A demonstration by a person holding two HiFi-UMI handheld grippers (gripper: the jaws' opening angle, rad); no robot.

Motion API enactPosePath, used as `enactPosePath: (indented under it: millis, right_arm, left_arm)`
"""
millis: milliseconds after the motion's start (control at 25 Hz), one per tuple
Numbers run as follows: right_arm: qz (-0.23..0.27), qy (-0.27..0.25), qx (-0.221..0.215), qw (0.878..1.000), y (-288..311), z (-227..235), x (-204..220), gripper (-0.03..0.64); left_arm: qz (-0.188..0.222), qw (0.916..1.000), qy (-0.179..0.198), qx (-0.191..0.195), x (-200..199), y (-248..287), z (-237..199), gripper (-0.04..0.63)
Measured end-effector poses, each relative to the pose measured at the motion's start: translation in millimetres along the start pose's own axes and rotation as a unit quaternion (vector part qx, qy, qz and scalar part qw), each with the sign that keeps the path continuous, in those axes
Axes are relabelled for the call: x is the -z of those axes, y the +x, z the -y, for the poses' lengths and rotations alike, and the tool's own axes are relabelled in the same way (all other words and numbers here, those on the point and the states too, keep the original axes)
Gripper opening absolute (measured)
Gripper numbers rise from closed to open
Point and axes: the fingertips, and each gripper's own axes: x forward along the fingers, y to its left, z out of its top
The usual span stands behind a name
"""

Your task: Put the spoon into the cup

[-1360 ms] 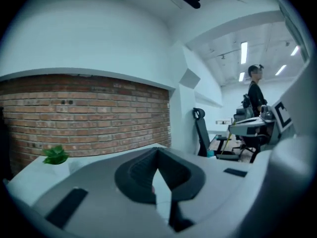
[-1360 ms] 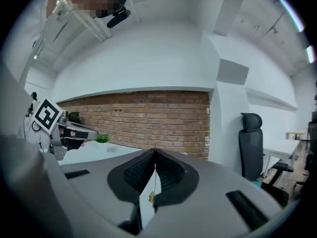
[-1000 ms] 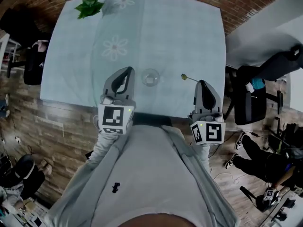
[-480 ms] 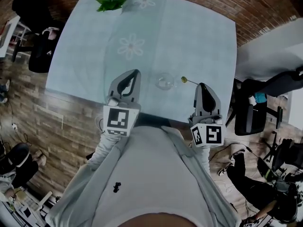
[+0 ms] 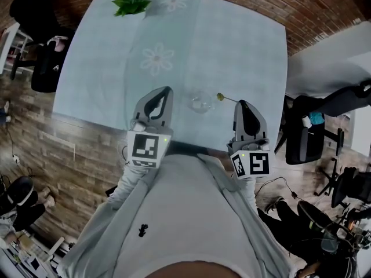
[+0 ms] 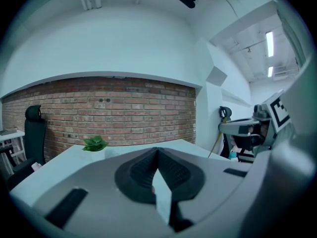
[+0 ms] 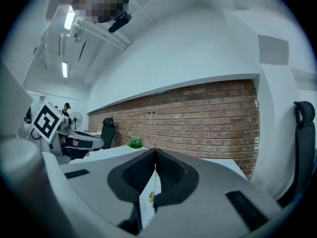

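A clear glass cup (image 5: 201, 102) stands near the front edge of the pale blue table (image 5: 243, 45). My right gripper (image 5: 239, 102) is shut on the thin handle of a small spoon (image 5: 221, 97). The spoon's gold bowl sticks out to the left, close beside the cup's right rim. In the right gripper view the jaws (image 7: 154, 150) meet with the thin handle (image 7: 154, 175) running between them. My left gripper (image 5: 167, 89) hovers left of the cup with its jaws shut (image 6: 157, 151) and nothing in them.
A green potted plant (image 5: 132, 2) sits at the table's far left corner. Flower prints mark the tablecloth (image 5: 157, 58). Black office chairs stand at the left (image 5: 43, 68) and right (image 5: 310, 135) of the table. A brick wall (image 7: 213, 118) lies beyond it.
My right gripper has carried the spoon leftward, so its bowl is now much closer to the cup. The left gripper has drifted a little away from the cup.
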Motion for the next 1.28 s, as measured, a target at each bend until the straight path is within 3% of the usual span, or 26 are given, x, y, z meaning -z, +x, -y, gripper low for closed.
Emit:
enactPosePath:
  millis: [360,800,1280]
  right_arm:
    - [-0.022,0.015,-0.034,0.999,17.1,-13.8,14.9,0.018]
    - [-0.08,0.05,-0.075,0.993,38.1,-31.5,67.2,0.018]
    - [-0.12,0.128,-0.075,0.982,54.7,-32.0,115.8,0.02]
  left_arm:
    - [-0.011,0.9999,-0.005,-0.001,7.9,6.3,-3.8,0.018]
    - [-0.041,0.9989,-0.019,0.013,34.3,13.6,4.0,0.018]
    - [-0.064,0.9972,-0.032,0.022,54.9,16.3,6.9,0.018]
